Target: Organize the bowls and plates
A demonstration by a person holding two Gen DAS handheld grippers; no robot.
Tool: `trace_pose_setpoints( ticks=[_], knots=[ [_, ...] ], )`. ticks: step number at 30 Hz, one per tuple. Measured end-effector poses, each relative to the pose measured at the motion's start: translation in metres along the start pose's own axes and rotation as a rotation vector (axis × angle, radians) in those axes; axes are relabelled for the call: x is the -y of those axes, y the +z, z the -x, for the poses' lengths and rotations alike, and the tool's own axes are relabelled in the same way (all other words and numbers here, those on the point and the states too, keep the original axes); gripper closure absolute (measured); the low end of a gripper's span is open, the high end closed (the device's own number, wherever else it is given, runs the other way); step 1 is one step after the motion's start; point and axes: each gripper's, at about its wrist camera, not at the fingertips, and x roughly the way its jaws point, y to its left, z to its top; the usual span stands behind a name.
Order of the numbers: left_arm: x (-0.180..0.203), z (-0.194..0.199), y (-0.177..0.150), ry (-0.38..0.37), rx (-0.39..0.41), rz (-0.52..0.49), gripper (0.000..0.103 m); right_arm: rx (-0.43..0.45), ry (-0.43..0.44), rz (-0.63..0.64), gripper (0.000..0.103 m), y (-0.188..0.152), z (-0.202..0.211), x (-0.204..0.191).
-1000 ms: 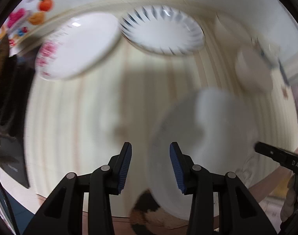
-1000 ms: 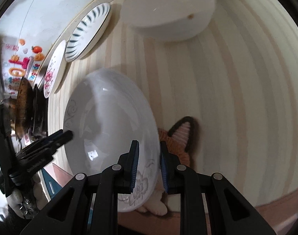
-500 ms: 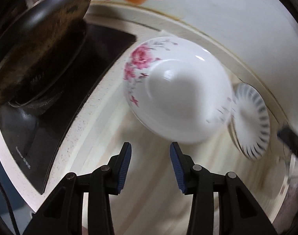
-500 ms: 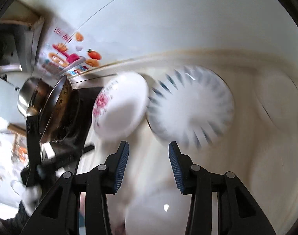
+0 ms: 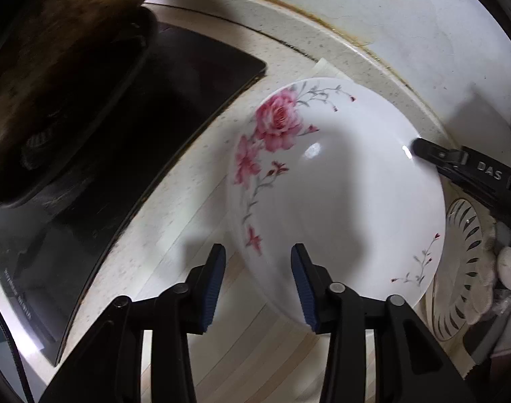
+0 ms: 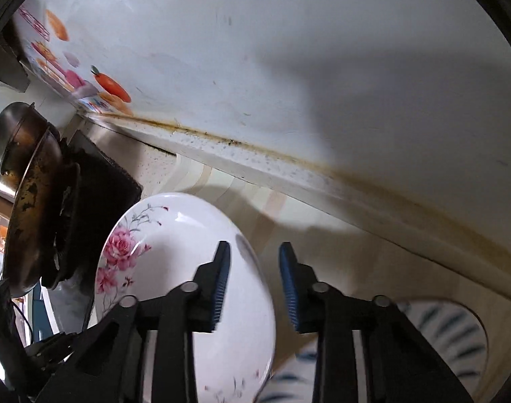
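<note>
Two grippers straddle opposite rims of the rose-patterned plate, which sits on the striped mat beside the black cooktop. Left gripper and right gripper have just been closing, pads not yet pressing the rim between them. Blue-striped plate lies just beside.

Black stovetop, scorched wok, fruit stickers, white wall

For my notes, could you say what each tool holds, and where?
Nothing yet: left tool and right tool, jaws just closing, straddle the floral plate rim without pressing.
</note>
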Motion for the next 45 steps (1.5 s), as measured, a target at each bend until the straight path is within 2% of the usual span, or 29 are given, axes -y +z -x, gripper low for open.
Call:
trace_pose_setpoints(
  ticks=[2, 5, 12, 19, 25, 35, 41, 45],
  knots=[
    [0.002, -0.001, 0.0, 0.005, 0.01, -0.009, 0.078, 0.001, 0.026, 0.008, 0.083, 0.003, -0.009, -0.001],
    [0.0, -0.001, -0.003, 0.012, 0.028, -0.008, 0.078, 0.018, 0.028, 0.03, 0.082, 0.002, -0.012, -0.006],
    [-0.003, 0.008, -0.011, 0.005, 0.018, 0.0, 0.078, -0.008, 0.089, -0.024, 0.084, -0.002, -0.007, 0.005],
    [0.004, 0.028, -0.013, -0.009, 0.035, -0.018, 0.077, -0.003, 0.125, -0.045, 0.084, -0.017, 0.013, 0.007],
    [0.004, 0.051, -0.02, -0.049, 0.03, -0.04, 0.077, 0.029, 0.161, -0.088, 0.084, -0.037, 0.049, 0.011],
    [0.031, 0.107, -0.052, -0.079, 0.057, -0.184, 0.077, 0.098, 0.173, -0.17, 0.084, -0.098, 0.135, 0.022],
    [0.056, 0.136, -0.085, -0.114, 0.053, -0.297, 0.077, 0.144, 0.146, -0.249, 0.084, -0.16, 0.195, 0.037],
    [0.072, 0.141, -0.111, -0.139, 0.026, -0.371, 0.077, 0.174, 0.115, -0.302, 0.084, -0.204, 0.226, 0.048]
  ],
)
